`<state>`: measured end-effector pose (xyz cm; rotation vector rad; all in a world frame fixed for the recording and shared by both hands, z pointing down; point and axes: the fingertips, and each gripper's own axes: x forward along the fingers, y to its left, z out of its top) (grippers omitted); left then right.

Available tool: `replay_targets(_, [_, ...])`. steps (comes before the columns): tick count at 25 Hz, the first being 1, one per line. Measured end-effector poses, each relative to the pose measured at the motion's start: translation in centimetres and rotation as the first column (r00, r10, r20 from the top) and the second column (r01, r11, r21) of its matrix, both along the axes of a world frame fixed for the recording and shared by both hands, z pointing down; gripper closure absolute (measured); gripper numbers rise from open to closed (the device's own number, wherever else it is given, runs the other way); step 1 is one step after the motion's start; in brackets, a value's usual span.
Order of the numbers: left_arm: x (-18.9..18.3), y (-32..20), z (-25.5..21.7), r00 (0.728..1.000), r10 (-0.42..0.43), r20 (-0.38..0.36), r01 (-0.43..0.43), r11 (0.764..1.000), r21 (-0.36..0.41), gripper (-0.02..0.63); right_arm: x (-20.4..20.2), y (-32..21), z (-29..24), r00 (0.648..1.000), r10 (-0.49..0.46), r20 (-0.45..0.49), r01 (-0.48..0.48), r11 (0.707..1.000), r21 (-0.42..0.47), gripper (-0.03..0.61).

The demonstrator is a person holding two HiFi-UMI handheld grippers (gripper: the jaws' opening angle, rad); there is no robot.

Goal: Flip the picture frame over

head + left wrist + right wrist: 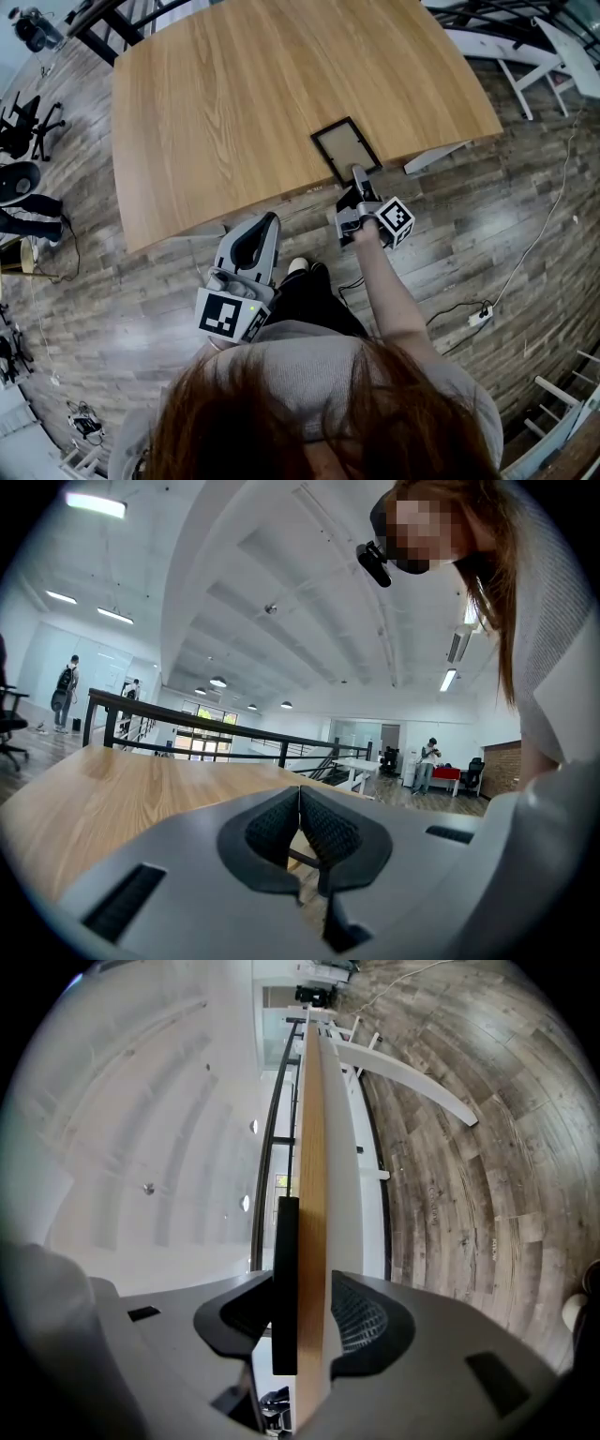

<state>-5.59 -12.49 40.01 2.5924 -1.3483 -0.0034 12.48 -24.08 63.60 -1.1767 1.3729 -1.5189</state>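
The black picture frame lies flat on the wooden table, right at its near edge. My right gripper reaches level at the frame's near end, rolled onto its side. In the right gripper view the frame's black edge and the table's wooden edge both stand between the jaws of my right gripper. One pad sits by the frame, while the other pad shows a gap to the table's underside. My left gripper hangs below the table edge, in front of the person. In its own view the left gripper is shut on nothing.
Dark office chairs stand on the floor at the left. White furniture legs are past the table's right end. A power strip with a cable lies on the wood floor at the right. A black railing and people are far behind.
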Motion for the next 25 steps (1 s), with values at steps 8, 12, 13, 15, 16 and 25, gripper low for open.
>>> replay_targets(8, [0.0, 0.2, -0.3, 1.000, 0.004, 0.013, -0.004, 1.000, 0.003, 0.606, 0.0, 1.0, -1.1, 1.000, 0.022, -0.003, -0.022, 1.000, -0.011, 0.506])
replay_targets(12, [0.3, 0.5, -0.8, 1.000, 0.015, 0.003, -0.015, 1.000, 0.025, 0.606, 0.2, 1.4, -1.1, 1.000, 0.026, 0.000, -0.026, 1.000, -0.013, 0.506])
replay_targets(13, [0.2, 0.7, -0.6, 1.000, 0.020, 0.017, -0.020, 1.000, 0.019, 0.606, 0.3, 1.6, -1.2, 1.000, 0.028, -0.001, -0.028, 1.000, -0.014, 0.506])
replay_targets(15, [0.0, 1.1, 0.1, 0.999, 0.026, 0.044, -0.026, 1.000, 0.000, 0.606, 0.4, 1.8, -1.5, 0.999, 0.029, -0.024, -0.029, 1.000, -0.008, 0.506])
replay_targets(16, [-0.1, 1.1, 0.3, 0.998, 0.028, 0.049, -0.028, 1.000, 0.000, 0.606, 0.4, 1.9, -1.8, 0.998, 0.027, -0.052, -0.027, 1.000, 0.000, 0.506])
replay_targets(25, [0.2, 1.0, -0.8, 0.999, 0.032, 0.007, -0.032, 0.999, 0.019, 0.606, 2.7, 1.3, -5.8, 0.957, 0.075, -0.280, -0.060, 0.996, 0.061, 0.506])
